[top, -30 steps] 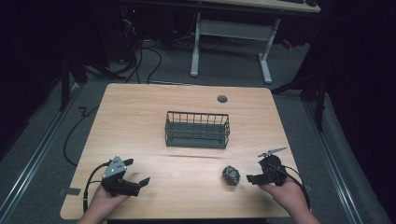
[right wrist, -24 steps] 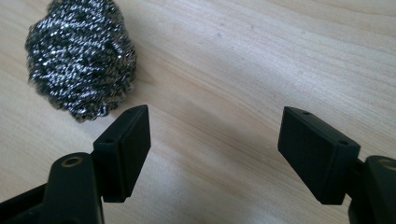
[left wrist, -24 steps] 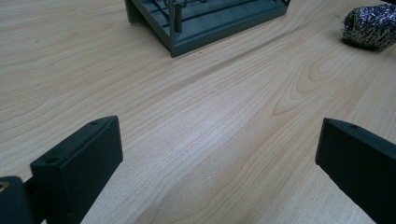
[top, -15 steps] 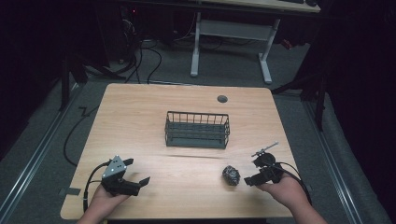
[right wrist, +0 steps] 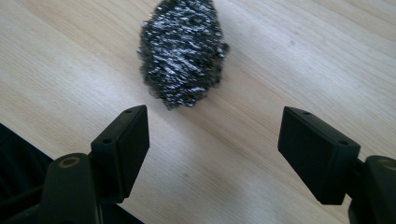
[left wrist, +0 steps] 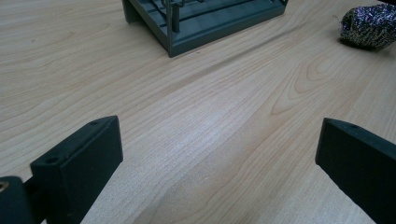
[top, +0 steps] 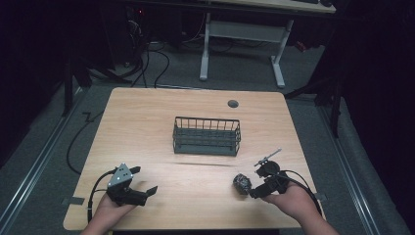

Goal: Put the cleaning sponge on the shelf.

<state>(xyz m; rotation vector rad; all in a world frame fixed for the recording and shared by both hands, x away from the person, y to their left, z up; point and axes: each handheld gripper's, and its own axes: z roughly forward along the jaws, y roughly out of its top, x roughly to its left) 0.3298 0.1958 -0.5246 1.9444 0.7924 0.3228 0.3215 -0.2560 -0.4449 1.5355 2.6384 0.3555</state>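
Note:
A ball of steel wool lies on the wooden table near its front right. In the right gripper view the steel wool sits just beyond the fingertips, not between them. My right gripper points at it from the right with its jaws wide apart and empty. A dark wire basket stands in the middle of the table. My left gripper rests at the front left, open and empty, facing the basket and the steel wool.
A round cable hole is in the table top behind the basket. A white desk frame and cables stand on the floor beyond the table. Bare wood lies between the two grippers.
My right hand has tilted and drawn back slightly toward the front right, away from the steel wool, with its jaws still apart. The left hand and the steel wool have stayed put.

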